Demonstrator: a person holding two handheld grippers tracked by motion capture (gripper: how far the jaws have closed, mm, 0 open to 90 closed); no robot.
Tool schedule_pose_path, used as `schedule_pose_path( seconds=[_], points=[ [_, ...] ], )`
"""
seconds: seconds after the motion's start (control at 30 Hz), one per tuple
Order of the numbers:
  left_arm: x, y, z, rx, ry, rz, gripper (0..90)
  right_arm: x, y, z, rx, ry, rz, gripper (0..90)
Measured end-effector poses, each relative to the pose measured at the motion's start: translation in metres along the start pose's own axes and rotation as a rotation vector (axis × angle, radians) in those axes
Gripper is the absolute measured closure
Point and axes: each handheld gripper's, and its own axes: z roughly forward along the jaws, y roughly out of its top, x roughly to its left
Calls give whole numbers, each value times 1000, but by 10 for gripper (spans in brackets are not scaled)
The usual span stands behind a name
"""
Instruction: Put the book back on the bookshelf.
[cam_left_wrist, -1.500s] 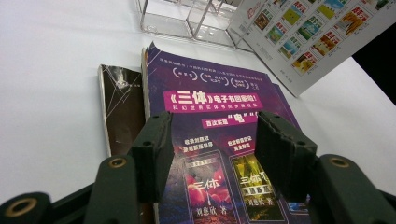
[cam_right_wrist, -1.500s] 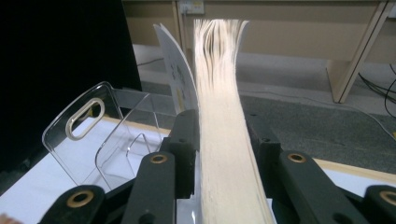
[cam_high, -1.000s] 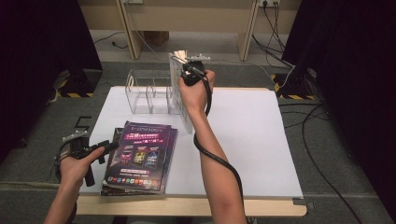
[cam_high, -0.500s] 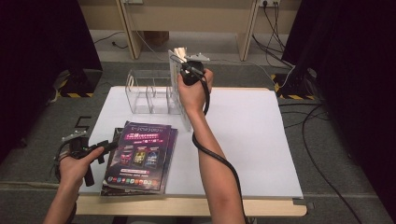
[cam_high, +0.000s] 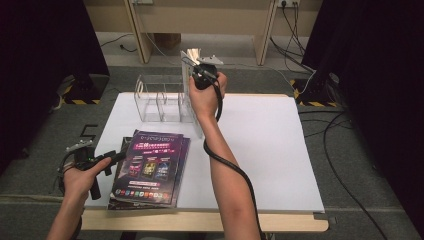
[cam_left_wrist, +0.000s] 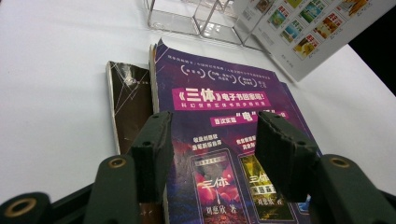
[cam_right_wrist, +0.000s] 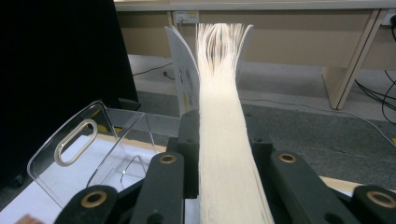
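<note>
The left hand-held gripper (cam_high: 107, 161) hovered at the counter's (cam_high: 280, 150) near-left corner, its jaws apart over the purple booklet (cam_left_wrist: 224, 126) topping a small stack. Farther back, the right hand-held gripper (cam_right_wrist: 219, 154) was clamped on an upright book (cam_right_wrist: 223, 140), pages fanning above, just beside the clear acrylic rack (cam_high: 157, 97).

Even overhead light is falling on the white table (cam_high: 260, 145), leaving it bright while both side edges are sinking into black; the left gripper (cam_left_wrist: 210, 154) is showing its jaws soft, the book (cam_left_wrist: 224, 121) beyond them sharp; pages (cam_right_wrist: 224, 135) between the right gripper's (cam_right_wrist: 223, 154) jaws are glaring, blurring near the lens.
</note>
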Motion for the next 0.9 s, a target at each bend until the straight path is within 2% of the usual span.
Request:
schedule_pose_path(
  seconds=[0.9],
  points=[
    [4,0,-1,-1,9,-5,456,2,5,28,-22,-37,16,743]
  ],
)
